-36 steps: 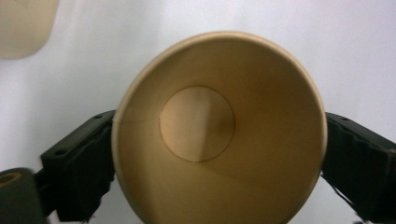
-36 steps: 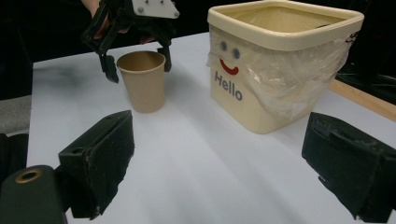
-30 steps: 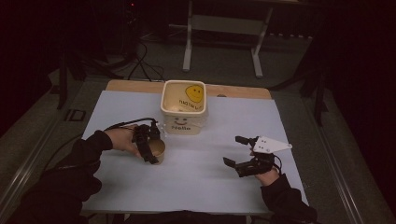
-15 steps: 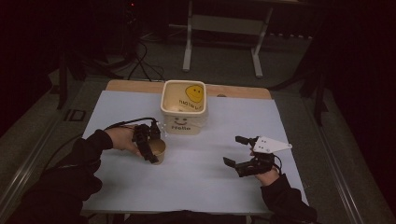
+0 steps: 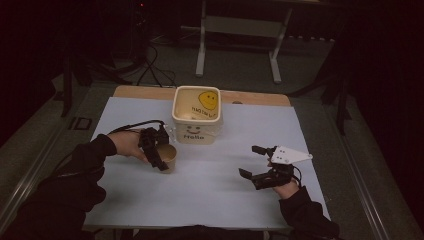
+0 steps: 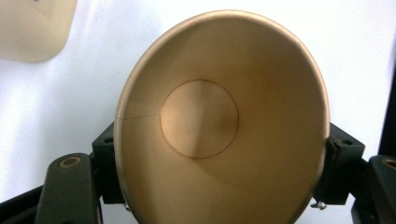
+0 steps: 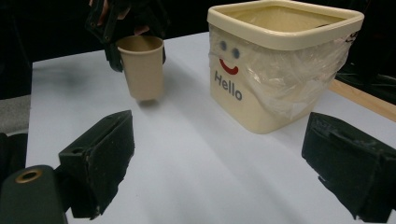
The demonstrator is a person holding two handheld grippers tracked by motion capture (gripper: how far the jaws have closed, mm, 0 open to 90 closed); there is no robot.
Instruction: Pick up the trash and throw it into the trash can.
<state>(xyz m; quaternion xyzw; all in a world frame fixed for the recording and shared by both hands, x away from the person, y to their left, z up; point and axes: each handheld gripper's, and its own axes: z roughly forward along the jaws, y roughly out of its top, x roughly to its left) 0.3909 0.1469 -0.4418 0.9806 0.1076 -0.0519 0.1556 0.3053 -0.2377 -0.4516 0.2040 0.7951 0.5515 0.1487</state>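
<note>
Paper cup [image 5: 167, 155]: pinched at its sides by your left tool [image 5: 156, 150], jaws just closing on it; its base is cut off in the left gripper view. It sits just left of the bin [image 5: 196, 120]. Your right tool [image 5: 260, 165]: spread, empty, low over the table [image 5: 210, 200].

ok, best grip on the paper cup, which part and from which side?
Take the paper cup across its upper wall just under the rim, coming in from the side with one of the fingers on each flank. It stands upright and tapers downward, so a high grip can't slide off. The left gripper is already there, jaws just closing on it, the rim squeezed slightly oval. Keep the squeeze light.
</note>
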